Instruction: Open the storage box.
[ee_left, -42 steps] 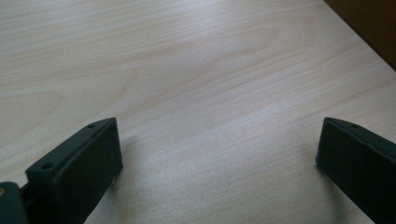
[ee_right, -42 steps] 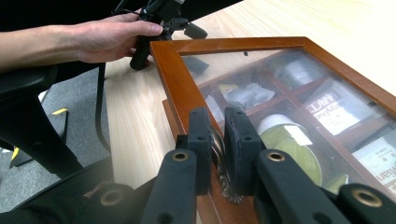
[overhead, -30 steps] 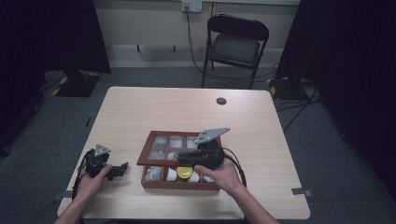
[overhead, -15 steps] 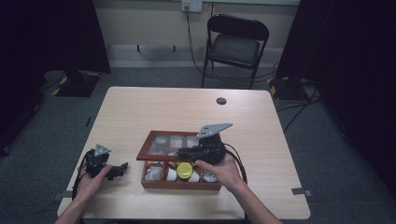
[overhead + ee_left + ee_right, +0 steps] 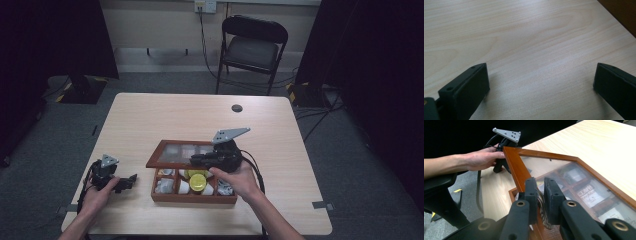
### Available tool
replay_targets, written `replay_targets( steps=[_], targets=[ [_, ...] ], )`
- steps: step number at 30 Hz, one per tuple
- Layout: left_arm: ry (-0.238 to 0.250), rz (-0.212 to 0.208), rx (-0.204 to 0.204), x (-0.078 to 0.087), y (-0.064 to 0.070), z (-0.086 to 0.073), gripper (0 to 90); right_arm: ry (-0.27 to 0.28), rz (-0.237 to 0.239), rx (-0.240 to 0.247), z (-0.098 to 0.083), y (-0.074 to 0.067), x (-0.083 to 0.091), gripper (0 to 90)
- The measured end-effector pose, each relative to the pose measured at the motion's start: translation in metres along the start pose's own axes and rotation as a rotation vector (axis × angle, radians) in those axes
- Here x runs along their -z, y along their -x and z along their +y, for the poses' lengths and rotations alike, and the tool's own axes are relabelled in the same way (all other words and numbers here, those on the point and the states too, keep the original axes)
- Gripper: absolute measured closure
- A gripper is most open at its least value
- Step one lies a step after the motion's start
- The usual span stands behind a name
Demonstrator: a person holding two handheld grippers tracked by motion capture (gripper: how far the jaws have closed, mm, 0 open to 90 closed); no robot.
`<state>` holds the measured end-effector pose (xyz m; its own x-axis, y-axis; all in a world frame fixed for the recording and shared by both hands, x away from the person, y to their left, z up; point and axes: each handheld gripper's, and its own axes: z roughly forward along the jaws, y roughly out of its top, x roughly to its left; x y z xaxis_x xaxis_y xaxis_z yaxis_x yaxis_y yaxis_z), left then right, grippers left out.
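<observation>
One brass latch [image 5: 541,205] between right hand-held gripper [image 5: 541,195] pads.

Box [image 5: 194,198] contents too small to tell

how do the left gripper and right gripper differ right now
The left gripper has its jaws wide apart with nothing between them; the right gripper is shut on the metal latch of the box lid. The left gripper rests low on the table; the right is raised over the wooden box. Both have black jaws.
</observation>
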<state>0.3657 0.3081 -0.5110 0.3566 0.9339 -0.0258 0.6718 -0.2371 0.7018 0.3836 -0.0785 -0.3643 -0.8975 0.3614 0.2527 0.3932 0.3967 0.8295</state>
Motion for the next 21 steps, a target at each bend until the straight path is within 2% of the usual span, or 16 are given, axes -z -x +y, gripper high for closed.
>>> replay_targets(
  steps=[21],
  targets=[
    [0.000,0.000,0.000,0.000,0.000,0.000,0.0,-0.004,0.004,-0.019,0.015,0.007,0.004,81.6]
  ],
)
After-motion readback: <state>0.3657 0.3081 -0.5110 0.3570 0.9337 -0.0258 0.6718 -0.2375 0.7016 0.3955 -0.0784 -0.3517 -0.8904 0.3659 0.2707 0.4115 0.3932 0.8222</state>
